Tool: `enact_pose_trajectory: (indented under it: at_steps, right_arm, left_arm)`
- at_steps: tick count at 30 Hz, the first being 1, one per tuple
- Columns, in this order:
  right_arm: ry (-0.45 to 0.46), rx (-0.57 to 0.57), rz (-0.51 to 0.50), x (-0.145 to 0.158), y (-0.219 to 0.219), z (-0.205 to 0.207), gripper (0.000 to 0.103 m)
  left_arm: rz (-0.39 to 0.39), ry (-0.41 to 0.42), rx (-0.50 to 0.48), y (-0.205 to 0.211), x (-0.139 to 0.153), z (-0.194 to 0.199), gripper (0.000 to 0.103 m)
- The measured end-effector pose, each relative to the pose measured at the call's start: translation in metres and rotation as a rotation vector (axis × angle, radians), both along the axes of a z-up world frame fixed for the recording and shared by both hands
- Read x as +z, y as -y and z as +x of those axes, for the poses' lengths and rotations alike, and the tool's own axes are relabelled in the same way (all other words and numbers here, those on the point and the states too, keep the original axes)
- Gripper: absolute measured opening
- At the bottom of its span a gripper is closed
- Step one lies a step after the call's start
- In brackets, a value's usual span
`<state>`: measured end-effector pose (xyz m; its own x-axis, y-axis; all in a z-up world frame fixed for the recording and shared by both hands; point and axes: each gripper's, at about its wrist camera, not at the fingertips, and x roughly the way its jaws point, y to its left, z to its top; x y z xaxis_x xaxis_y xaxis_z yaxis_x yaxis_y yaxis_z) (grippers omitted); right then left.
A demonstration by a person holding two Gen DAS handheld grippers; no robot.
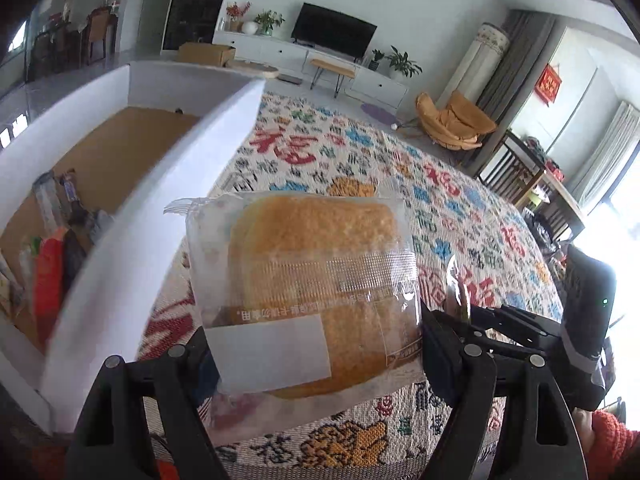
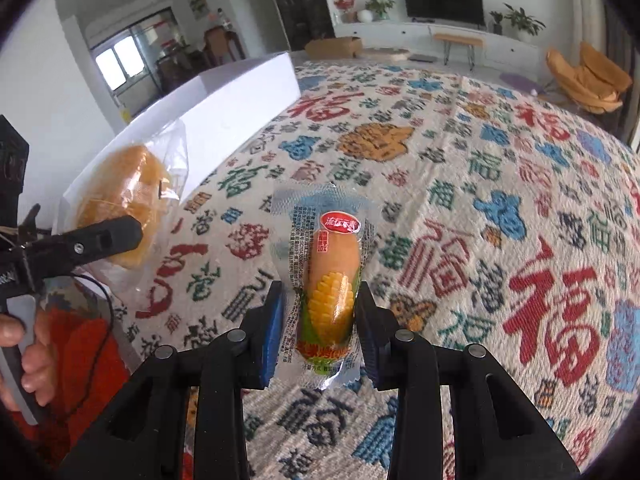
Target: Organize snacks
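Up above the patterned cloth (image 1: 360,168), the left gripper (image 1: 312,344) holds a clear-wrapped bread packet (image 1: 316,280) between widely spread jaws, the pads pressing on the packet's two edges. A white label patch sits on the wrapper's near corner. The packet hangs just beside the white box (image 1: 168,184), near its long side wall and clear of the cloth. Inside the box, at the near end of its brown floor, several snack packets (image 1: 56,248) lie in a heap, one of them red.

The right gripper (image 2: 320,320) is closed to a narrow gap on a small corn-printed sausage packet (image 2: 326,280), gripping its lower half so that the top with its red oval mark stands up past the fingertips (image 2: 272,320). This packet too is lifted off the cloth, farther from the white box (image 2: 240,100) than the bread.

From the right wrist view, the bread packet (image 2: 124,200) shows against the box wall, with one black finger of the left gripper across it and a person's hand (image 2: 24,360) on the handle.
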<state>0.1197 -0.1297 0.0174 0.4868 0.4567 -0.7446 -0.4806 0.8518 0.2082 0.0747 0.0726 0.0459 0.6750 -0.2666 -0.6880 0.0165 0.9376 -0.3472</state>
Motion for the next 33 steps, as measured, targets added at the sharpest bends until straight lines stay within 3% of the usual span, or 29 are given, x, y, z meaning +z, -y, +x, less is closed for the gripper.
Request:
enact_pose_trajectory:
  at_steps: [3, 6, 10, 14, 19, 21, 28, 30, 33]
  right_arm:
    - [0.039, 0.105, 0.010, 0.031, -0.041, 0.011, 0.036]
    - [0.075, 0.217, 0.055, 0.068, -0.095, 0.021, 0.036]
    - [0.105, 0.380, 0.105, 0.107, -0.183, 0.027, 0.037]
    - [0.040, 0.468, 0.113, 0.109, -0.258, 0.038, 0.040]
    - [-0.141, 0.517, 0.061, 0.070, -0.309, 0.041, 0.065]
    - [-0.155, 0.502, 0.038, 0.063, -0.312, 0.042, 0.066]
    - [-0.048, 0.443, 0.016, 0.087, -0.289, 0.036, 0.066]
    - [0.010, 0.431, 0.008, 0.097, -0.282, 0.031, 0.066]
    - [0.088, 0.428, -0.022, 0.109, -0.283, 0.027, 0.076]
  left_arm:
    - [-0.007, 0.047, 0.094, -0.054, 0.030, -0.005, 0.080]
    - [0.059, 0.044, 0.222, -0.116, 0.046, -0.002, 0.080]
    - [0.139, -0.008, 0.360, -0.191, 0.043, 0.007, 0.080]
    - [0.155, -0.061, 0.440, -0.236, 0.023, 0.010, 0.081]
    - [0.185, -0.095, 0.444, -0.244, 0.001, 0.012, 0.084]
    - [0.215, -0.102, 0.443, -0.238, -0.002, 0.013, 0.086]
    - [0.412, -0.078, 0.536, -0.210, 0.017, 0.005, 0.093]
    - [0.470, -0.072, 0.565, -0.204, 0.025, 0.005, 0.102]
    - [0.570, -0.038, 0.592, -0.192, 0.035, -0.003, 0.103]
